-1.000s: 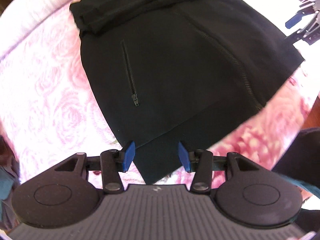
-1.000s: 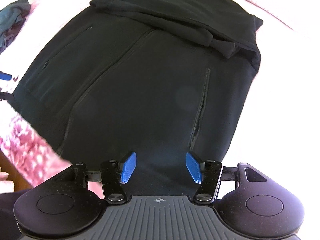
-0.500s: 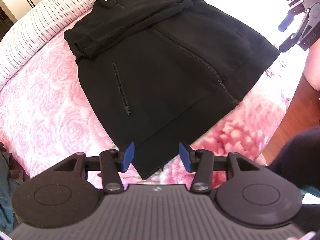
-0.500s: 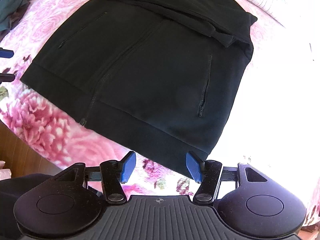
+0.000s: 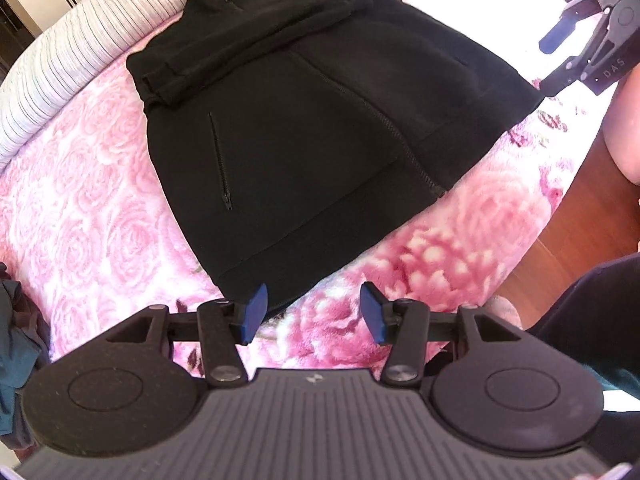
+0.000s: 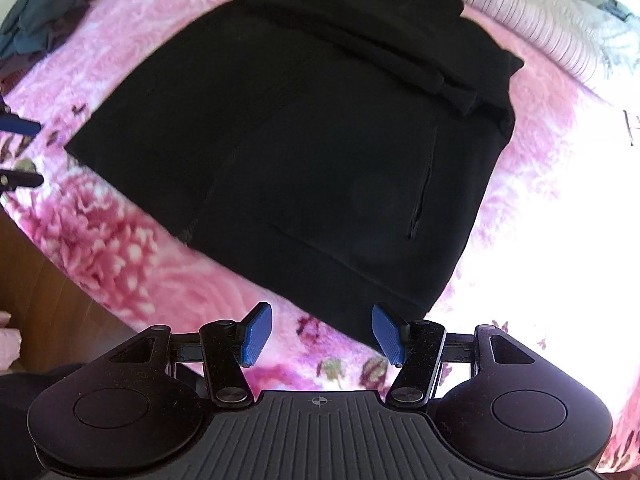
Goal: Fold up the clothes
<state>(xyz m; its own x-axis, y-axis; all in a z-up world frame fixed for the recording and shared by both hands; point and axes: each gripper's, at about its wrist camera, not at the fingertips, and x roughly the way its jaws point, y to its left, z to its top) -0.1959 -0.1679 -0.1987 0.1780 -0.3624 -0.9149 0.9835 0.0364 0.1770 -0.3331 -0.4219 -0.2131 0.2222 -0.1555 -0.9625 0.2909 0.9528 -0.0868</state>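
I see the black zip jacket (image 5: 320, 128) flat on the pink floral blanket (image 5: 80, 208), sleeves folded across its chest, long axis running away from me, hem nearest, with my left gripper (image 5: 312, 312) and right gripper (image 6: 322, 334) each spread wide and empty just short of a hem corner.

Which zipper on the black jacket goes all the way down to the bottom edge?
The long middle zipper on the black jacket. It reaches the hem, while the short pocket zipper stops well above it.

Black zip jacket (image 5: 304, 128) flat on pink blanket; sleeves folded across chest
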